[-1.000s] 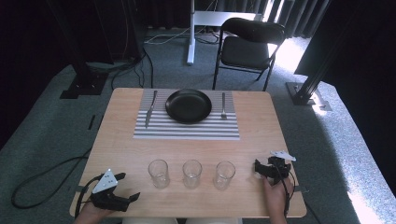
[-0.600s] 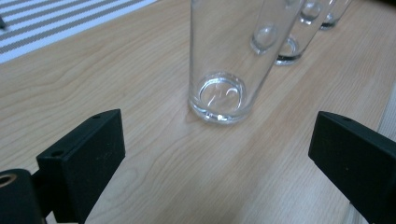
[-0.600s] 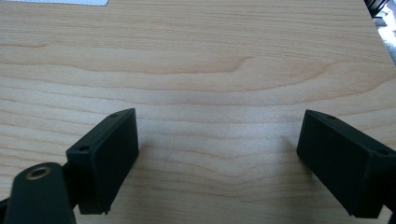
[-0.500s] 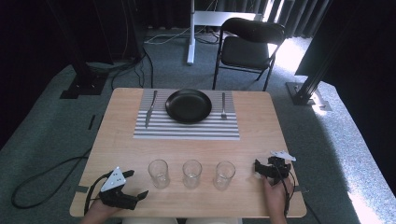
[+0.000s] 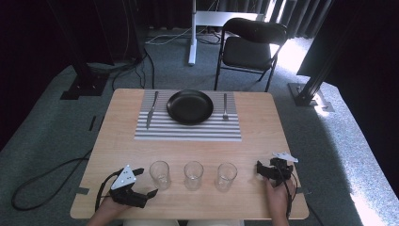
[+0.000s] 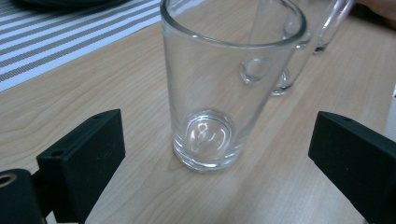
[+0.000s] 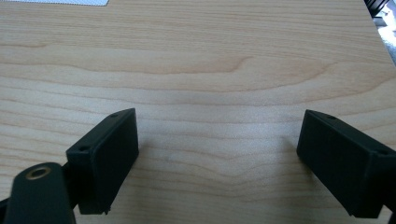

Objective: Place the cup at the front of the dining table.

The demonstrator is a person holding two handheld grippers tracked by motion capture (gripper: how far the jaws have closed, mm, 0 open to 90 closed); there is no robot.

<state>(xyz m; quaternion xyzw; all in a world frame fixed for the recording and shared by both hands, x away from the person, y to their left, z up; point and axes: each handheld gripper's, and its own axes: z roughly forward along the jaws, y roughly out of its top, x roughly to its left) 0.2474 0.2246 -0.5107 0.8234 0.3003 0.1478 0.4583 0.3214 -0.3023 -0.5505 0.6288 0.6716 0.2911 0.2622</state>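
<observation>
Left claw [image 5: 142, 186]: gaping wide, gripping nothing, aiming at the leftmost glass [image 5: 160, 174].
Leftmost glass: standing upright on the worktop [image 5: 188, 141], just ahead of the left claw, between its jaw lines.
Right claw [image 5: 261, 170]: gaping wide, empty, resting farther from that glass.

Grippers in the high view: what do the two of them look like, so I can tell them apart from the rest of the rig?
Both are black. The left gripper and right gripper each carry a pale grey three-cornered plate on top and trail a thin black cable. Their jaws are flat, blocky black pads with small screw holes. Forearms are bare; no sleeves show.
</observation>
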